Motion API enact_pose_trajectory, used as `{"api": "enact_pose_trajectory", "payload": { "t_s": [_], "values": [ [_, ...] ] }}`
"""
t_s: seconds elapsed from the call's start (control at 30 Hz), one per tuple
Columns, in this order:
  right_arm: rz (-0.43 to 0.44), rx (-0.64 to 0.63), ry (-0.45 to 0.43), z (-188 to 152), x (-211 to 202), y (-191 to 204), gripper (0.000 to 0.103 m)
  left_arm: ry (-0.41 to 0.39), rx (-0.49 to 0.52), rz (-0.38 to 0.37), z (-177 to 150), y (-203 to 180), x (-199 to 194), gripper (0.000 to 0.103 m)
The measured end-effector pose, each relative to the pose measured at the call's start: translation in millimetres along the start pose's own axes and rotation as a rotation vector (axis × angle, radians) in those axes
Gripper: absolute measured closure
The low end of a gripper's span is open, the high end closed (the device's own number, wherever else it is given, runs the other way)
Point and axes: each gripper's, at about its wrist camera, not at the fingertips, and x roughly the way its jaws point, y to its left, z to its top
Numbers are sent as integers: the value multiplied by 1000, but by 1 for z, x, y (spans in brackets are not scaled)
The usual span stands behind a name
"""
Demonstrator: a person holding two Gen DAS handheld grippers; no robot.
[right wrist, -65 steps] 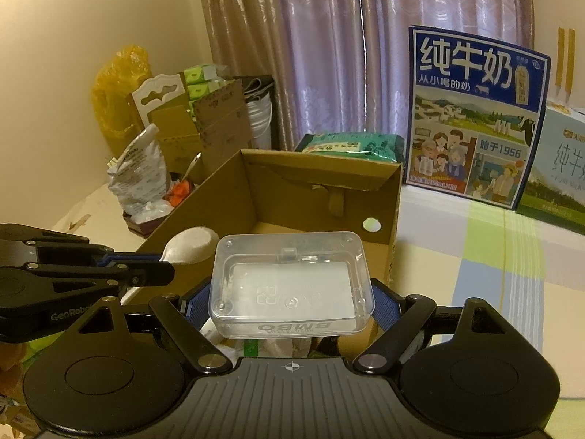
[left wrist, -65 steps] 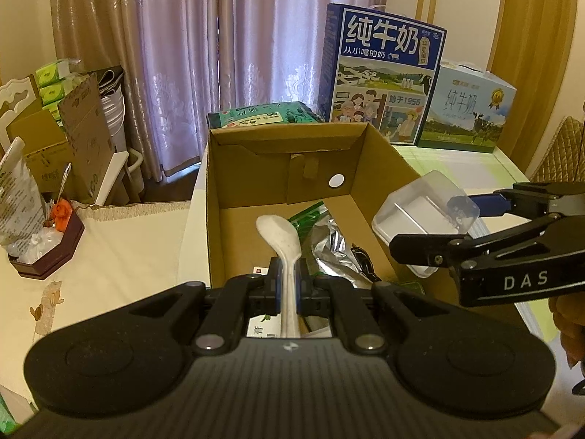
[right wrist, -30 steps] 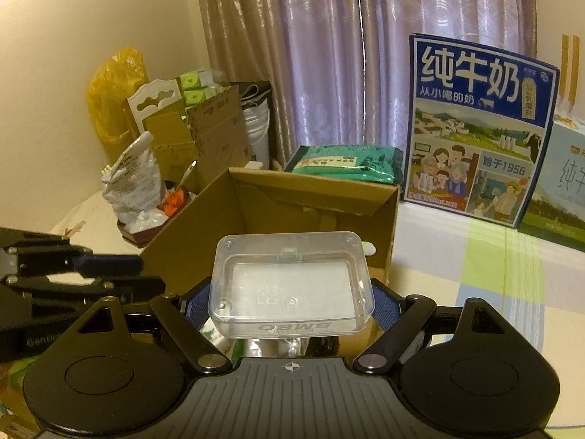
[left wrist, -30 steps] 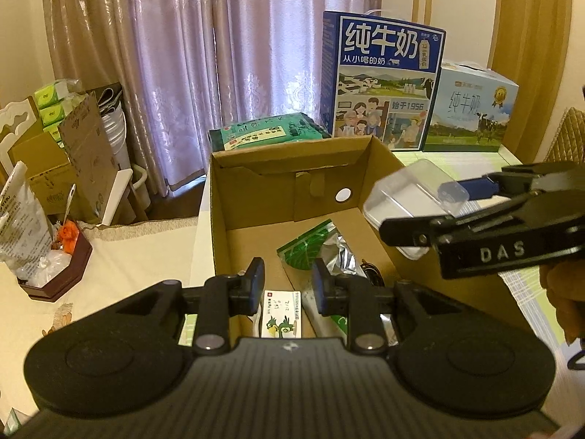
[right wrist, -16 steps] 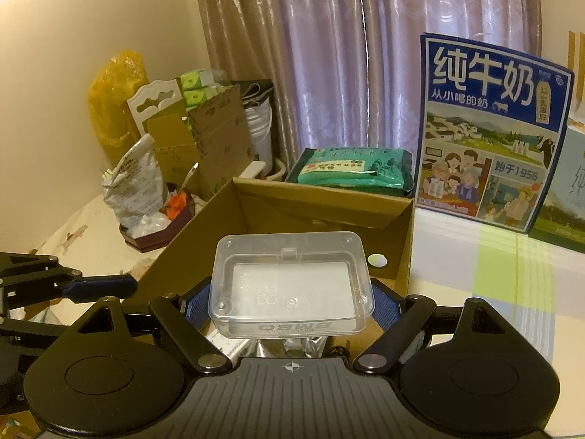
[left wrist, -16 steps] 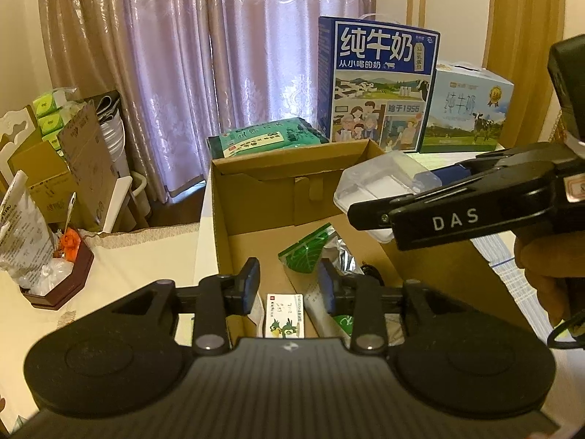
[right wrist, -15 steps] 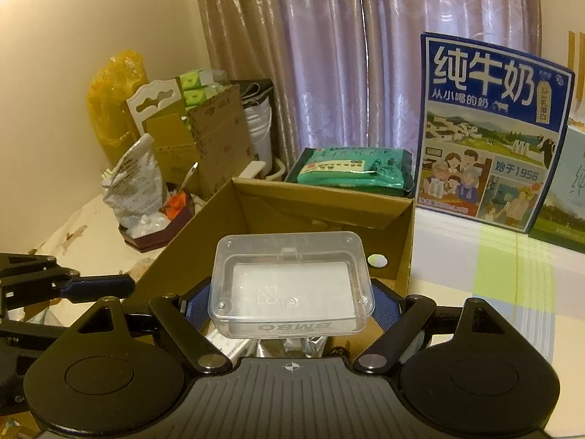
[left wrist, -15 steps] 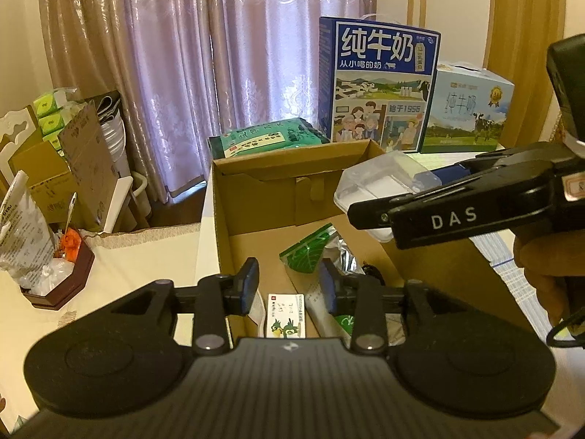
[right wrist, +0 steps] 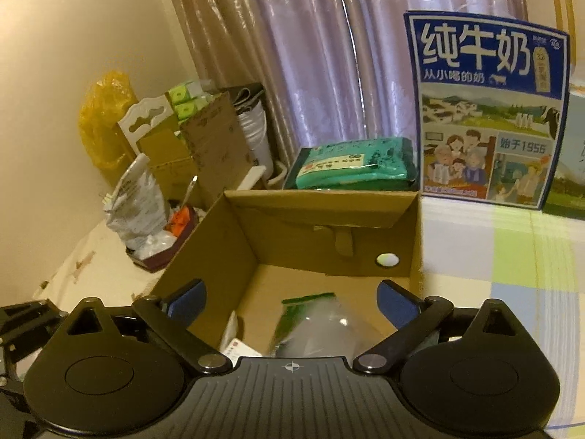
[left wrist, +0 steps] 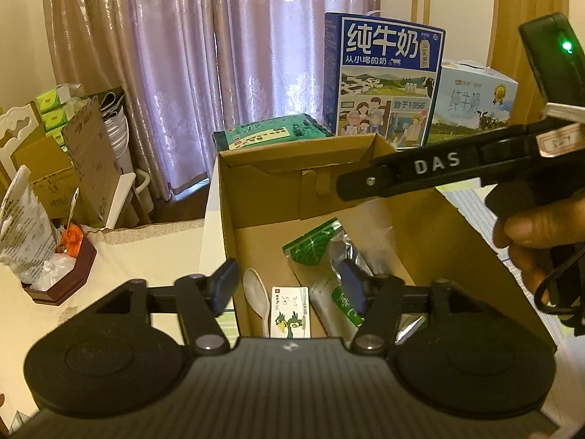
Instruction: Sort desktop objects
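This is looking like a room in a home, not a shop or office. Long purple curtains [right wrist: 329, 73] are hanging behind the table, and a checked tablecloth [right wrist: 512, 256] is covering it. Two milk cartons [left wrist: 384, 80] are standing at the back, with a green packet [right wrist: 354, 164] lying beside them. On the left, household things are piling up: a cardboard box with green tissue packs [left wrist: 51, 117], a yellow plastic bag [right wrist: 106, 117] and a small dark tray [left wrist: 62, 278] holding odds and ends.
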Motion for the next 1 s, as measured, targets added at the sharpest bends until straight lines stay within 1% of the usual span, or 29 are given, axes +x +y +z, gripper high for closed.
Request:
{"api": "enact_pose_trajectory", "payload": {
  "t_s": [0.07, 0.13, 0.2, 0.33, 0.37, 0.4, 0.43, 0.67, 0.8, 1.0],
  "values": [
    [-11, 7, -1, 0, -3, -2, 5, 1, -5, 4, 0, 1, -1, 35],
    [-12, 10, 3, 1, -5, -4, 3, 0, -3, 5, -1, 1, -1, 33],
    [-14, 6, 6, 2, -8, -4, 2, -3, 4, 11, 0, -1, -3, 27],
    [-17, 0, 7, 5, -16, -2, 2, -12, 10, 19, 3, -4, -8, 21],
    [-17, -2, 9, 6, -19, -2, 2, -13, 9, 20, 3, -5, -9, 16],
    [-18, -5, 10, 6, -22, -1, 2, -16, 9, 21, 4, -6, -11, 14],
    [-19, -9, 13, 6, -24, 0, 2, -21, 12, 22, 4, -7, -14, 13],
    [-33, -7, 28, 5, -45, 6, 2, -16, 30, 44, 4, -14, -30, 1],
    [-45, 2, 45, 0, -59, 12, 2, -4, 32, 50, -1, -16, -40, 1],
    [-58, -20, 65, -11, -77, 22, 2, -2, 17, 77, -7, -21, -58, 1]
  ]
}}
